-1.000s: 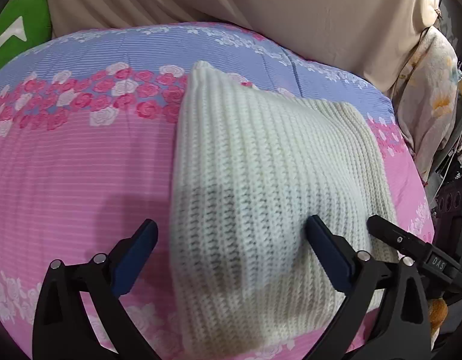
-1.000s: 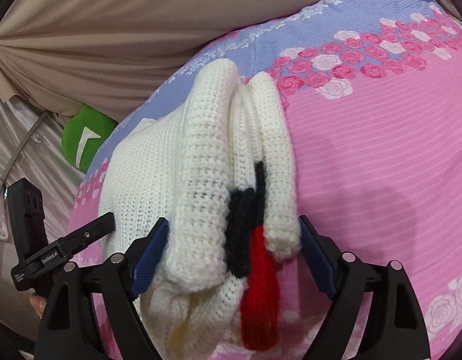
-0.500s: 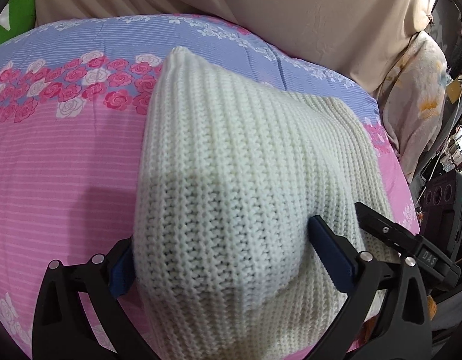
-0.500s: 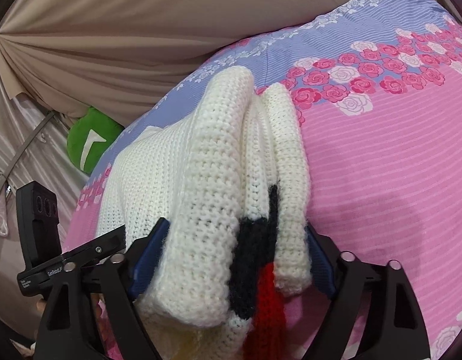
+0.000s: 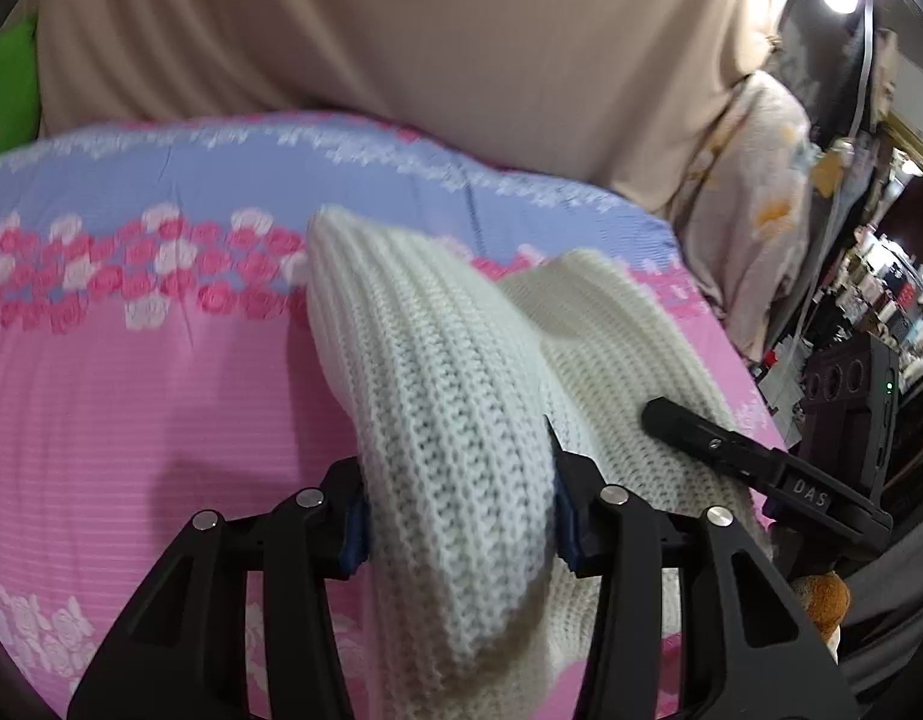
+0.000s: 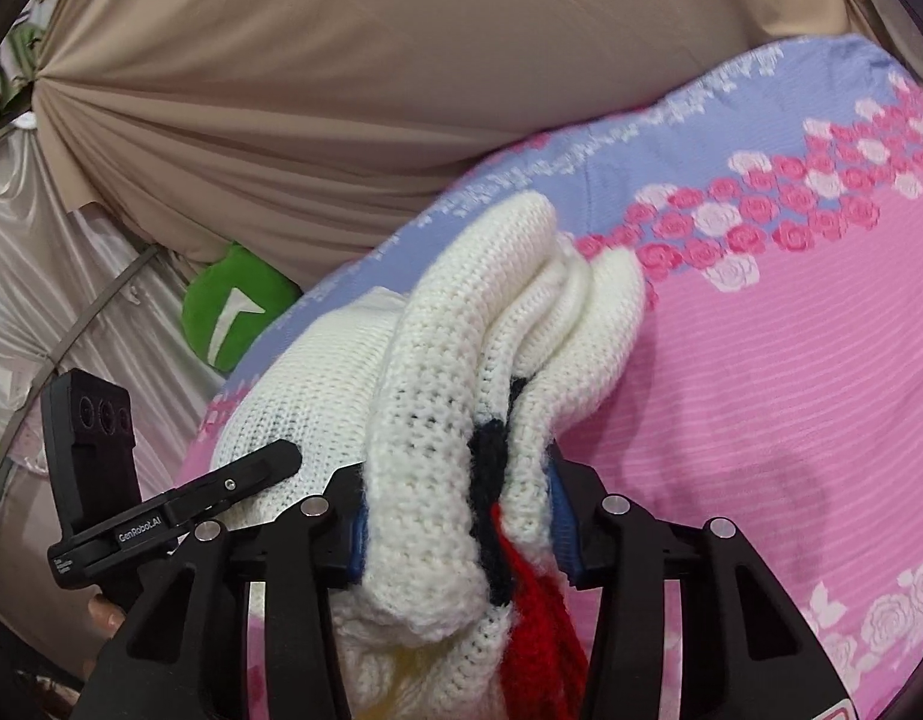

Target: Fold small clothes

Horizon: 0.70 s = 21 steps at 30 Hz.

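Cream chunky-knit sweater [image 5: 455, 420] with navy and red bands: soft, bulky, light, springy; best pinched at thick folded near edge. Lies on pink-and-lilac rose-print bed cover [image 5: 131, 396], near end bunched up off it. Left tongs [image 5: 458, 516] just closed, clamping plain fold. Right tongs [image 6: 461, 522] just closed, clamping layered banded edge.
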Available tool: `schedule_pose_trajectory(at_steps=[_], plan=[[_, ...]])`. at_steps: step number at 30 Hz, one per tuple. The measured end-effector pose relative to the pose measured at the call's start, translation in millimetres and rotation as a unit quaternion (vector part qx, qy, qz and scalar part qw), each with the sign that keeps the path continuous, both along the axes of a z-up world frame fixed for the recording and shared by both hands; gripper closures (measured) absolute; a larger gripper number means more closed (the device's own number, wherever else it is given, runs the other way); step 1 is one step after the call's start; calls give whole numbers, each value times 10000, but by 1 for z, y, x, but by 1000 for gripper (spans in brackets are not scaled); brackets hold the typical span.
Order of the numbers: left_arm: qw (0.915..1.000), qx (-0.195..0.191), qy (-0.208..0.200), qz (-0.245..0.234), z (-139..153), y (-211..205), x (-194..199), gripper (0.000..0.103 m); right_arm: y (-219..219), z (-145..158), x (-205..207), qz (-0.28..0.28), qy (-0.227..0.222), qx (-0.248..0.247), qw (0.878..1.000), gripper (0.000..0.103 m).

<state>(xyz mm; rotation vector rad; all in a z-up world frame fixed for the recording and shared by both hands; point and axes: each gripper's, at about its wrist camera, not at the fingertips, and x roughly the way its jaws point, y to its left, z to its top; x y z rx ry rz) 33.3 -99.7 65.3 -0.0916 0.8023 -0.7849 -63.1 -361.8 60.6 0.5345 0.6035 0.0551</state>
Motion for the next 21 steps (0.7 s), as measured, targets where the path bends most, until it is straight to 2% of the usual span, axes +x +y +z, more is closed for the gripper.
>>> schedule_pose_trajectory(at_steps=[9, 12, 16, 17, 19, 21], plan=[[9932, -433, -1029, -343, 72, 24, -53, 60, 44, 68, -44, 10, -870, -474, 9951, 60], [9878, -560, -1401, -380, 96, 37, -63, 60, 60, 93, -51, 39, -1221, -675, 9902, 60], [9757, -724, -2042, -322, 134, 58, -72, 60, 86, 136, -50, 182, -1884, -1000, 9768, 63], [9713, -763, -2236, -290, 144, 64, -73, 60, 91, 146, -48, 252, -2116, -1054, 9713, 80], [9630, -813, -2558, -252, 161, 75, -71, 60, 99, 166, -41, 439, -2461, -999, 9631, 87], [9590, -818, -2703, -221, 171, 82, -64, 60, 105, 180, -18, 490, -2445, -1062, 9626, 88]])
